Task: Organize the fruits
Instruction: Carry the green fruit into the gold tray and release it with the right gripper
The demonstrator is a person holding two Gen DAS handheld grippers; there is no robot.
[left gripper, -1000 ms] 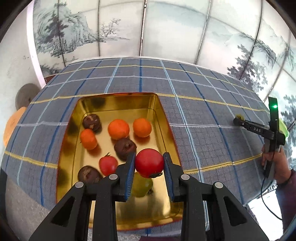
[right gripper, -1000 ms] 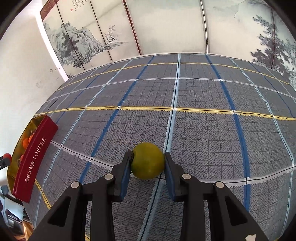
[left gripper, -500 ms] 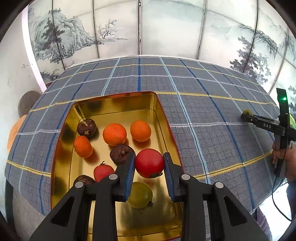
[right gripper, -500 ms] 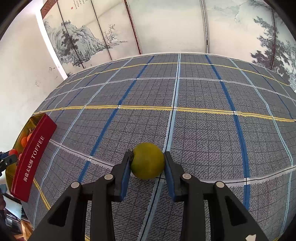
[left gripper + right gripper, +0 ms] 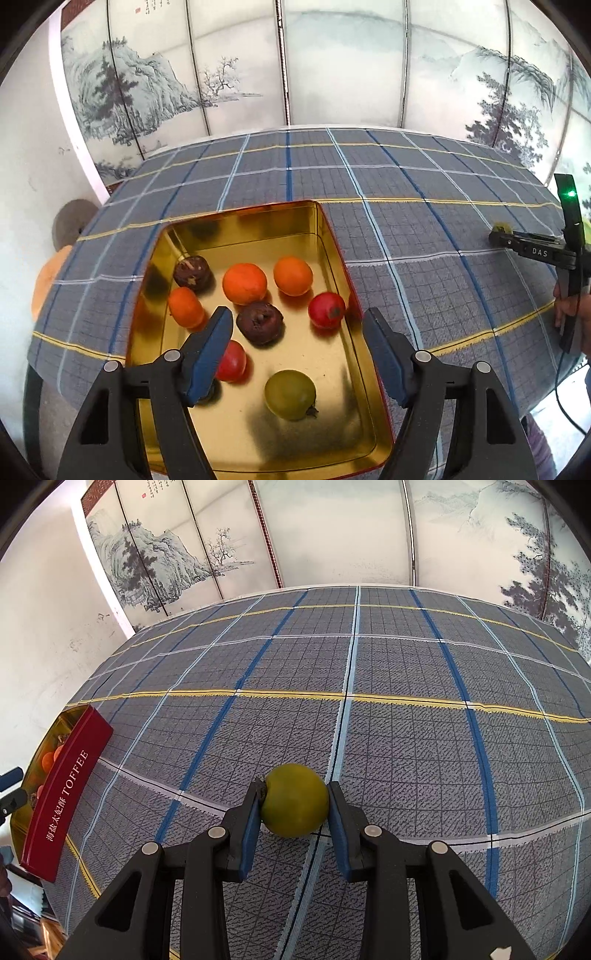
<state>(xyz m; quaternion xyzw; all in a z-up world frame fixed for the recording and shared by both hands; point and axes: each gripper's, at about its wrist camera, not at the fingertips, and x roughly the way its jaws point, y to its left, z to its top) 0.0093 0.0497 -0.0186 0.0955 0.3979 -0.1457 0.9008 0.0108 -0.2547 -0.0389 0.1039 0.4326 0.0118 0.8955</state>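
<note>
Fruits are lying in a shiny gold tin (image 5: 328,236), a rectangular tray with rounded corners whose long axis is running from the bottom of the left wrist view up toward the middle. Underneath, a woven plaid cloth (image 5: 406,221) in grey, blue and yellow is covering the counter across most of both views.

In the right wrist view the tin's red outer wall, lettered TOFFEE, is showing at the left edge (image 5: 70,794).

The left gripper (image 5: 297,356) is hovering over the tin at the bottom of its view, its jaws opening, standing wide apart with nothing pressed between the blue pads. The right gripper (image 5: 293,825) is sitting at the lower middle of its view, its jaws clamped on a smooth round green fruit (image 5: 295,801), stem end pointing left against the left pad.

Inside the tin, three matte oranges (image 5: 244,283) are resting near the middle, with a glossy green fruit (image 5: 290,395) lower down. Two wrinkled dark brown fruits (image 5: 260,322) are sitting among them. A glossy red tomato (image 5: 327,310) is lying against the right wall, calyx end facing right, and another (image 5: 232,362) is partly hidden behind the left pad.
</note>
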